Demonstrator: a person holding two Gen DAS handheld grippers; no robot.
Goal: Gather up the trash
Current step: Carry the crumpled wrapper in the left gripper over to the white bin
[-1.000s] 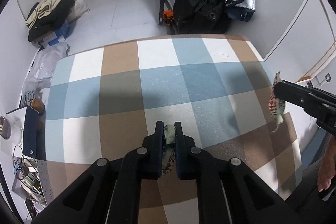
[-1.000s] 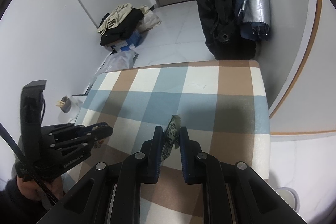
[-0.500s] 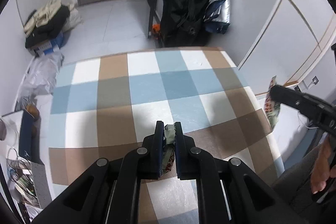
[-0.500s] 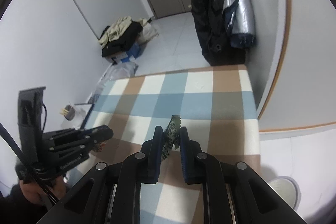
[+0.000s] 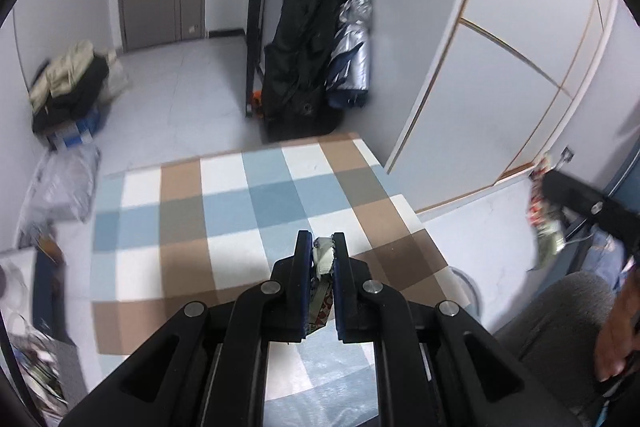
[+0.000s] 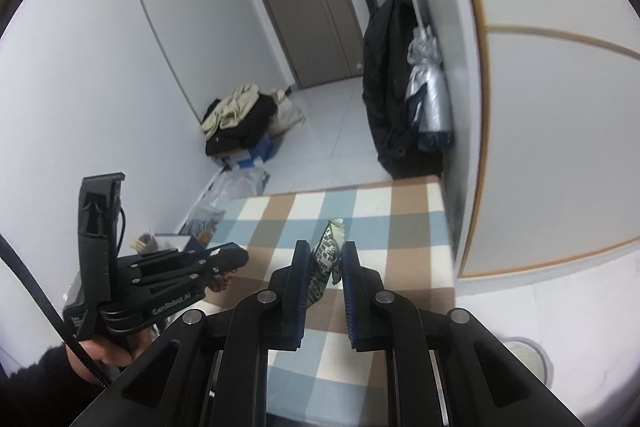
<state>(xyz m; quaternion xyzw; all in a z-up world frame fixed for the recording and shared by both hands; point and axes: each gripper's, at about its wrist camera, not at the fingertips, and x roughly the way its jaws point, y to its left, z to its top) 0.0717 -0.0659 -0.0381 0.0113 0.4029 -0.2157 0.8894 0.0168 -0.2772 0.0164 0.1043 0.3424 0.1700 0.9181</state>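
My left gripper (image 5: pixel 322 247) is shut on a crumpled pale-green wrapper (image 5: pixel 322 259), held above the checked table (image 5: pixel 224 203). My right gripper (image 6: pixel 326 259) is shut on a printed snack wrapper (image 6: pixel 325 269) that hangs between its pads. In the left wrist view the right gripper (image 5: pixel 554 187) shows at the far right, off the table's right side, with its wrapper (image 5: pixel 544 223) dangling over the floor. In the right wrist view the left gripper (image 6: pixel 236 259) shows at the left with its wrapper (image 6: pixel 220 281) below the tips.
A round grey bin rim (image 5: pixel 466 287) shows on the floor right of the table, also in the right wrist view (image 6: pixel 528 355). Black coat and silver umbrella (image 5: pixel 320 47) hang beyond the table. A clothes pile (image 5: pixel 68 83) and bags (image 5: pixel 60 183) lie at the left.
Both grippers have lifted and pulled back from the table with their wrappers. The right gripper has swung out past the table's right edge, over the floor.
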